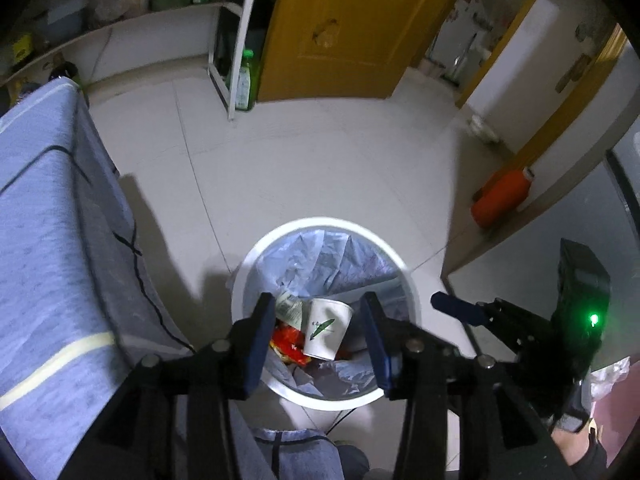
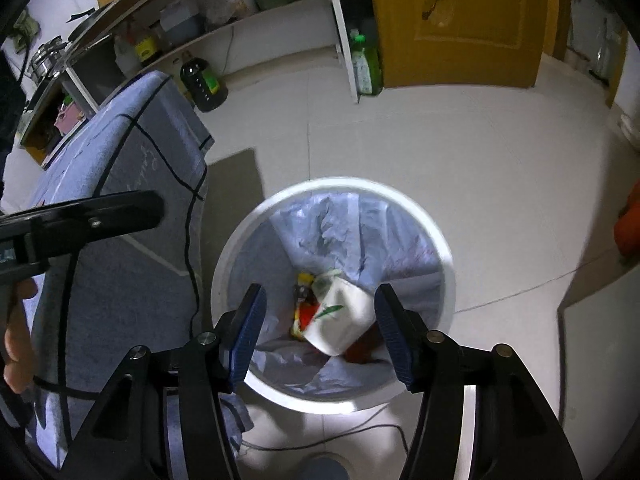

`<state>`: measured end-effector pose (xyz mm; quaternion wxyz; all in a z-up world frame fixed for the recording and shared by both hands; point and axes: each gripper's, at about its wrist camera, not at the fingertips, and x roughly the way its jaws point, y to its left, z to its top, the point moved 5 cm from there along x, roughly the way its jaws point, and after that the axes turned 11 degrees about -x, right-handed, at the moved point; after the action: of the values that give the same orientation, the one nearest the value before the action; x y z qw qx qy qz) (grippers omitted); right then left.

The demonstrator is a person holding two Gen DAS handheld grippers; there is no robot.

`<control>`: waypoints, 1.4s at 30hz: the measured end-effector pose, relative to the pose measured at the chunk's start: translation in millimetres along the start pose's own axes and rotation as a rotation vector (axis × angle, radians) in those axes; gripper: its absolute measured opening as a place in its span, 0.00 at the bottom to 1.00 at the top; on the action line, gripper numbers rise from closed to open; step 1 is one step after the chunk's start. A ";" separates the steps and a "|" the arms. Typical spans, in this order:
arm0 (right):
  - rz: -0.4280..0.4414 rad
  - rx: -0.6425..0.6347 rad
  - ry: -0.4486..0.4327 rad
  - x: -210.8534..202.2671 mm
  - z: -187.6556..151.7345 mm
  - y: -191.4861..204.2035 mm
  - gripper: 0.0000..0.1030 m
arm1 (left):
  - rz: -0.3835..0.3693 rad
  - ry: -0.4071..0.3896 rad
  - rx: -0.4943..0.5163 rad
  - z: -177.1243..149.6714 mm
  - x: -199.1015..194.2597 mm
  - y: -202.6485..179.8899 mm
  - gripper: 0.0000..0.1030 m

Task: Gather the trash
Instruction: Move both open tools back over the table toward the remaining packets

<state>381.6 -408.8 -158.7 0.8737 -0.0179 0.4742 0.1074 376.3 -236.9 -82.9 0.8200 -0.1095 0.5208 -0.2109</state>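
Both grippers hang over the bin (image 1: 325,227), looking straight down into it. The left gripper (image 1: 318,340) has its blue pads (image 1: 256,356) spread wide with nothing between them. The right gripper (image 2: 320,334) is the same: pads (image 2: 394,340) well apart, nothing gripped.

Down in the bin (image 2: 332,186), white with a pale blue liner (image 1: 320,256), the trash sits at the bottom. A white paper cup (image 1: 326,334) with a green leaf print lies tipped on its side on top of the pile; the right wrist view shows it a bit blurred (image 2: 344,320). Under and beside it, red and yellow wrappers (image 1: 286,342), again visible from the right (image 2: 304,316). A scrap of printed paper (image 1: 289,306) leans against the liner just left of the cup.

In the left view the right gripper (image 1: 454,306) pokes in from the right side, a green light glowing on its body. In the right view, the left gripper's body crosses the left edge, with the person's hand (image 2: 16,344) below it.

A table under a blue cloth (image 1: 44,216) stands just left of the bin. A black cable (image 1: 136,264) runs across the cloth and down to the floor (image 1: 320,160). An orange jug (image 1: 502,198) lies on the floor well to the right, by a door frame. A green bottle (image 1: 244,80) stands at the foot of a shelf, beside the yellow door (image 1: 352,28).
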 end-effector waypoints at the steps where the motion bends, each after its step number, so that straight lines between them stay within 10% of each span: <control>1: -0.009 -0.002 -0.021 -7.8 2.4 0.5 0.56 | -0.006 -0.015 -0.002 0.4 -7.1 2.1 0.45; 21: 0.078 -0.283 -0.263 -122.3 38.7 140.5 0.56 | 0.020 -0.352 -0.051 -39.0 -191.8 109.8 0.55; 42: 0.293 -0.601 -0.245 -116.7 63.8 356.3 0.55 | 0.307 -0.459 -0.235 -96.1 -284.6 309.4 0.61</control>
<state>299.8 -72.4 -1.3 0.8552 -0.1929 0.3104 0.3676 256.5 172.3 -18.2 0.9202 -0.1684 0.3533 0.0077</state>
